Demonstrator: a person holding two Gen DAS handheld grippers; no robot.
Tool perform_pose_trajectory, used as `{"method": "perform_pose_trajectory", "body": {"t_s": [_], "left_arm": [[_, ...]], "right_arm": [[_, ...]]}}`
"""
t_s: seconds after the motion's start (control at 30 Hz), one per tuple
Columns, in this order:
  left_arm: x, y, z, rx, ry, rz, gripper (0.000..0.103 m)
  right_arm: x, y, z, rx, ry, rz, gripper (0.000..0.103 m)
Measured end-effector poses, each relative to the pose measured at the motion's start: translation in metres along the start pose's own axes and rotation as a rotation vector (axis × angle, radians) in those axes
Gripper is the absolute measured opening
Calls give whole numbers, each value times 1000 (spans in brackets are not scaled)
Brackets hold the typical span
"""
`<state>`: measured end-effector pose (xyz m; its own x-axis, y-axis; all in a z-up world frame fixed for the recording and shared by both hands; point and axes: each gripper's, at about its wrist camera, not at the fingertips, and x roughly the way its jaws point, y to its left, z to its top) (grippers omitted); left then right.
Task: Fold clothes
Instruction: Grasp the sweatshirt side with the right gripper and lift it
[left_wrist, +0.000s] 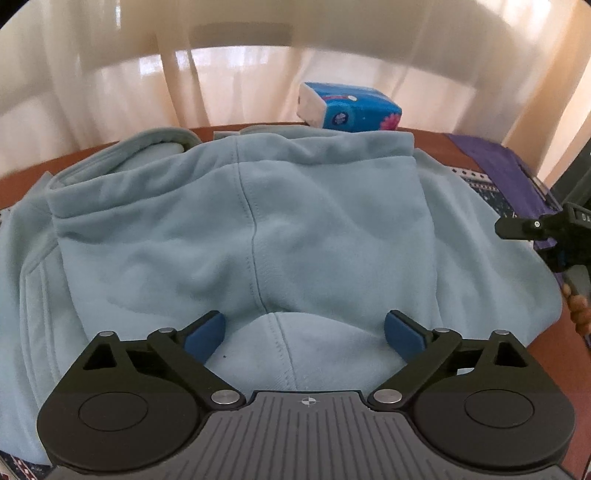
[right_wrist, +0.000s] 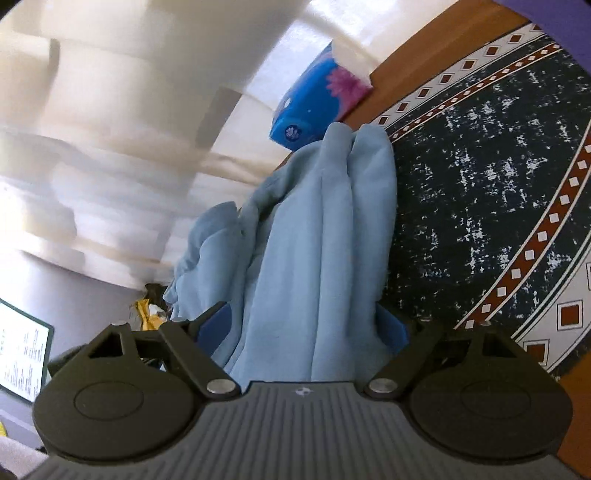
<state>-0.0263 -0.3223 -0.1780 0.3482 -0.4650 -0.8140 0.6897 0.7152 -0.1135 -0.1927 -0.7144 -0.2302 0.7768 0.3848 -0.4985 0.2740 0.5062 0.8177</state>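
Note:
A light blue hoodie (left_wrist: 258, 229) lies spread on the table, its hood uppermost with the centre seam running toward me. My left gripper (left_wrist: 303, 332) hovers open just above the hood's near part, its blue pads (left_wrist: 205, 336) wide apart with nothing between them. In the left wrist view, my right gripper (left_wrist: 532, 227) shows at the hoodie's right edge. In the right wrist view, rolled sideways, a bunched fold of the hoodie (right_wrist: 314, 240) runs between the right gripper's (right_wrist: 304, 328) spread fingers. The jaws stand wide and do not pinch the cloth.
A blue tissue pack (left_wrist: 349, 107) (right_wrist: 317, 99) sits at the table's far edge before pale curtains. A dark patterned mat (right_wrist: 480, 177) and a purple cloth (left_wrist: 506, 173) cover the wooden table (left_wrist: 436, 138) on the right. A wrist with wooden beads (left_wrist: 578, 306) is at the right edge.

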Motion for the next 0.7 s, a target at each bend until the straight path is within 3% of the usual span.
{"method": "perform_pose_trajectory", "body": {"t_s": [0.03, 0.07, 0.1, 0.13, 0.23, 0.33, 0.47, 0.6, 0.7], "left_arm": [[1, 0, 1, -1, 2, 0, 99], [2, -1, 1, -3, 3, 0, 100], [2, -1, 2, -4, 5, 0, 100], [3, -1, 2, -5, 7, 1, 100], [-6, 2, 8, -35, 4, -8, 99], [-26, 10, 17, -98, -7, -26, 91], [-53, 22, 18, -126, -75, 15, 87], [-35, 27, 2, -62, -49, 50, 85], [-17, 25, -11, 7, -38, 64, 90]], "right_arm": [[1, 0, 0, 3, 3, 2, 82], [2, -1, 0, 5, 7, 5, 70], [3, -1, 0, 8, 10, 7, 36], [4, -2, 0, 10, 13, 10, 27], [5, 3, -3, 4, 2, -13, 27], [5, 12, 0, -15, 0, -35, 21], [-3, 34, 1, -66, -22, -54, 20], [-5, 54, 2, -88, -30, -100, 19], [-8, 72, 4, -84, -39, -126, 18]]}}
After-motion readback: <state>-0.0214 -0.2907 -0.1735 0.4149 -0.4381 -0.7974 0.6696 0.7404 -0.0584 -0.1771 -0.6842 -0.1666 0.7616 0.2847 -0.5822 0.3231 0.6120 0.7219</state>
